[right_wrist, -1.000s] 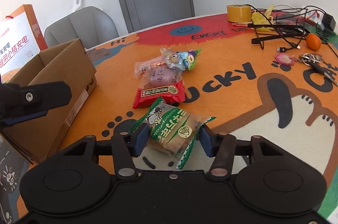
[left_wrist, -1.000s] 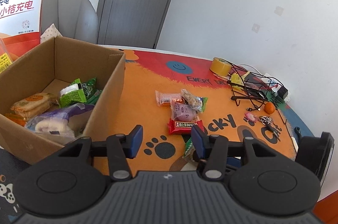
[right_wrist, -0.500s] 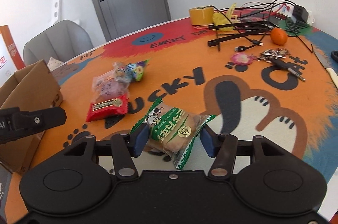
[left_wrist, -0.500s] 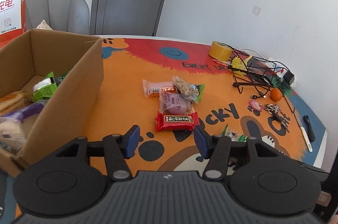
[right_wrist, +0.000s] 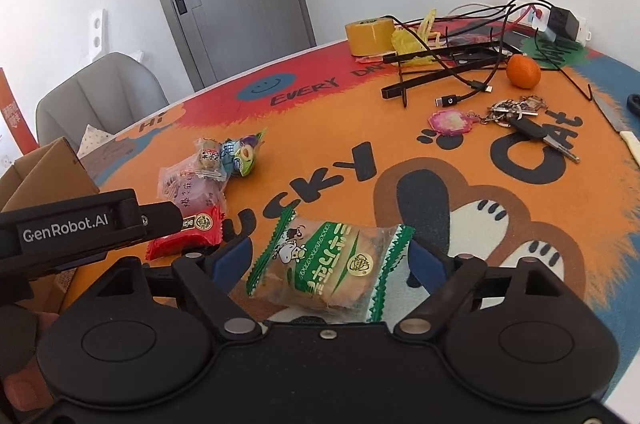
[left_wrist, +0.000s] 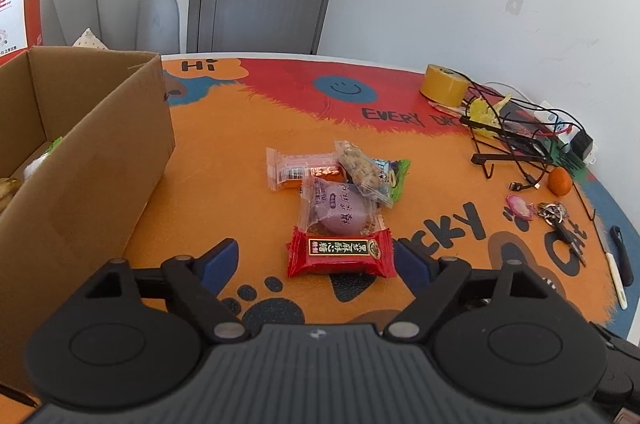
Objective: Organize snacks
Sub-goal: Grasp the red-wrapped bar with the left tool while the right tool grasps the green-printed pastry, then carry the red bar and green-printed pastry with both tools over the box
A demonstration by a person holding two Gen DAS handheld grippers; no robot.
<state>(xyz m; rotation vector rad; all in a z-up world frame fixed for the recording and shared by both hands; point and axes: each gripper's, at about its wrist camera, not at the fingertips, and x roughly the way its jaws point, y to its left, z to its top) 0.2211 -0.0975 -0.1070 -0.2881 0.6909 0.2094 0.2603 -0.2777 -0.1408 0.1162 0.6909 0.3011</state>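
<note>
The worktop (left_wrist: 224, 128), covered by an orange cartoon mat, carries one cardboard box (left_wrist: 92, 160) at its left side, open at the top, with some snacks visible inside, too few in view to count. Step in hand, as judged: picking loose snacks off the mat for transfer to the box. Five loose packets are counted: one green-and-white cake packet (right_wrist: 326, 266), one red packet (left_wrist: 340, 252), one purple bun packet (left_wrist: 340, 210), one orange-and-pink bar packet (left_wrist: 302, 172) and one nut bar packet (left_wrist: 362, 174) lying across a green-edged wrapper whose contents cannot be told. The last four form a touching cluster mid-mat, near the box; the cake packet lies apart, nearer the person. The right gripper (right_wrist: 328, 260) has its jaws opening, astride the cake packet with a gap visible on either side, not pressing. The left gripper (left_wrist: 316, 258) has its jaws opening likewise, the red packet lying just ahead between their line, not touched. Next move, as judged: each gripper should settle lower and close across the packet's width, lightly, as the wrappers will crumple and slip. Clutter at the far right: one tape roll (left_wrist: 444, 90), one orange (right_wrist: 523, 71), one bunch of keys (right_wrist: 520, 116).
</note>
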